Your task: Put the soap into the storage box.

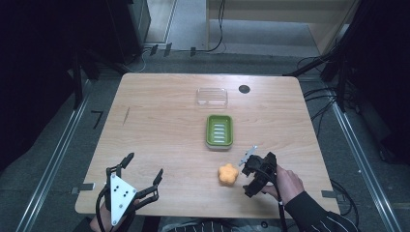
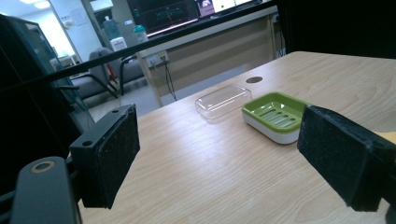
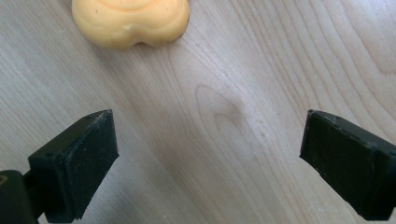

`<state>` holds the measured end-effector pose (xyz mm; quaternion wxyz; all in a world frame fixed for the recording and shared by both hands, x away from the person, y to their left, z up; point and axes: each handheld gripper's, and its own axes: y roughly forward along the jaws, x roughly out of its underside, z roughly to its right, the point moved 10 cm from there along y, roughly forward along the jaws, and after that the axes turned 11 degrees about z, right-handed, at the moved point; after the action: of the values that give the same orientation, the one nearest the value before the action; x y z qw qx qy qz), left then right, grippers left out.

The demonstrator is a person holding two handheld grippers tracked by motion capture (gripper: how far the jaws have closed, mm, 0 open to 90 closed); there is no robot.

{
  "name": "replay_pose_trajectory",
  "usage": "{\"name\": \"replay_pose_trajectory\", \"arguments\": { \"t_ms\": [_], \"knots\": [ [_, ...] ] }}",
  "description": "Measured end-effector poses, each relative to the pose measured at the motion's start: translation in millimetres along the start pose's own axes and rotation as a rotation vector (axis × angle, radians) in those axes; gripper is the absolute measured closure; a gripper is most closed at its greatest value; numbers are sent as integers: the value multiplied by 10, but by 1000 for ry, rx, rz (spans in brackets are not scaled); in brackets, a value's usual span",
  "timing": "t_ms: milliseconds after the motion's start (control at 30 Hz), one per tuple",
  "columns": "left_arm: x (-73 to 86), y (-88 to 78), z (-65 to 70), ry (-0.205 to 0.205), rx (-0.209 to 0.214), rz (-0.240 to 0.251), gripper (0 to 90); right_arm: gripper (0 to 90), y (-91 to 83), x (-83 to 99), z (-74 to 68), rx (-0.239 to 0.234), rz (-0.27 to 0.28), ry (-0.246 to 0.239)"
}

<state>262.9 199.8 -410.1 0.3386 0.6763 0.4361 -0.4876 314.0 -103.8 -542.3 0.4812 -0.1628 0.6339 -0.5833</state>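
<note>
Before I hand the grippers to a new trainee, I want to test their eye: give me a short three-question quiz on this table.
1. True or false: the orange soap lies in the green dish.
2. Which gripper is nearer the soap? A) left B) right
3. Fill in: the clear lid lies on the table just beyond the ____.

Key
1. False: it lies on the bare table, nearer the person than the dish.
2. B: the right gripper is beside it, jaws open and empty; the left gripper is open too, far off.
3. Dish.
</note>
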Motion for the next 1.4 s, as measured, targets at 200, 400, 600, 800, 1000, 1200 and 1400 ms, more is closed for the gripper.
{"name": "replay_pose_trajectory", "arguments": {
  "t_ms": [200, 400, 600, 800, 1000, 1200, 1400],
  "knots": [
    [0, -1, -1, 1, -1, -1, 130, 37, 38, -60, -37, -10, -5, -10],
    [-1, 0, 2, 4, 0, -1, 130, 33, 75, -115, -72, -13, -4, -19],
    [1, 0, 1, 5, 1, -2, 130, 27, 119, -179, -86, -40, -4, -16],
    [-1, 0, 1, 1, 0, 0, 130, 18, 196, -264, -152, -63, -7, -26],
    [-1, -1, 1, 1, 0, 1, 130, 0, 259, -326, -224, -94, -21, -42],
    [-1, 0, 2, 3, 0, -1, 130, 0, 302, -385, -268, -113, -21, -41],
    [-2, 0, 2, 0, 1, 3, 130, 124, 340, -411, -297, -118, -33, -34]
  ]
}}
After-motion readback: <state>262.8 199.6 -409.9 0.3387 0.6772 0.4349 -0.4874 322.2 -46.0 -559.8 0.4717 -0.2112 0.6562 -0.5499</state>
